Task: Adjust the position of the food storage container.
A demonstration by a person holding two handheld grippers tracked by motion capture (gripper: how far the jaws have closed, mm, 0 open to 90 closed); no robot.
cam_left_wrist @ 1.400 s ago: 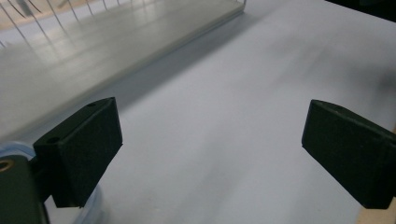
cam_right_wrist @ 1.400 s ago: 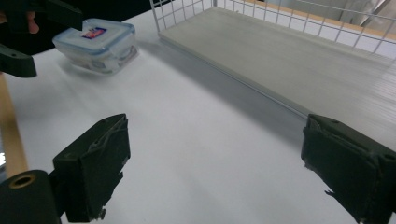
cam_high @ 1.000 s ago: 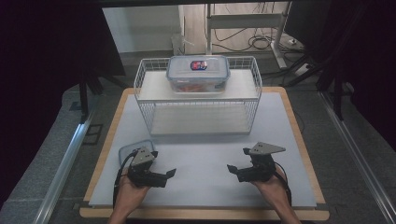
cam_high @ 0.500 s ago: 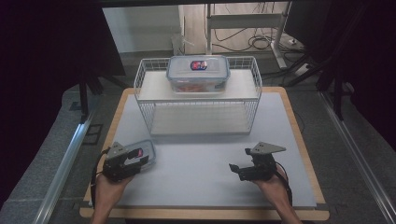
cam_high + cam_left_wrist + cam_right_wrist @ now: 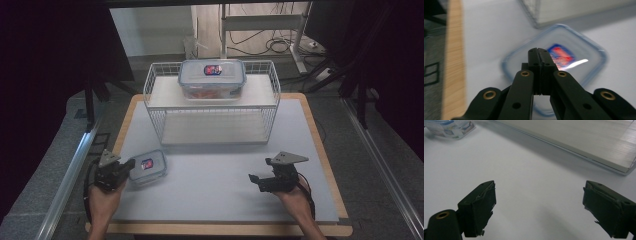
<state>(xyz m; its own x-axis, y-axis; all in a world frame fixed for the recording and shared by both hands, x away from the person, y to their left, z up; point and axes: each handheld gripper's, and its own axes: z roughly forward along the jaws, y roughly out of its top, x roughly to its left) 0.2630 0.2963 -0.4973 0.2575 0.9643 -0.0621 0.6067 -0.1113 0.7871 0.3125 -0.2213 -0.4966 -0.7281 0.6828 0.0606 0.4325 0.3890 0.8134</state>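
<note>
Just beyond the closed tips of the left gripper (image 5: 539, 53), a small lidded box (image 5: 148, 167) lies flat on the white surface (image 5: 210, 180), near its front-left corner. The jaws have just been closing and now meet face to face with nothing between them; in the left gripper view they sit over the box's near half, and whether they touch the lid cannot be told. Pressed together like that, the jaws look set to nudge or pin the box rather than pick it up. The box is close to square with rounded corners, its clear lid up and its red-and-blue label (image 5: 561, 55) just beyond the tips. Its slightly longer axis runs up and to the right, away from the jaws. Its far corner points toward the wire rack (image 5: 212, 107), where a larger box (image 5: 213, 80) rests on the top shelf. Well apart to the other side, the right gripper (image 5: 539, 211) waits low over bare surface, jaws spread wide and empty, apparently kept clear while the left hand works.
</note>
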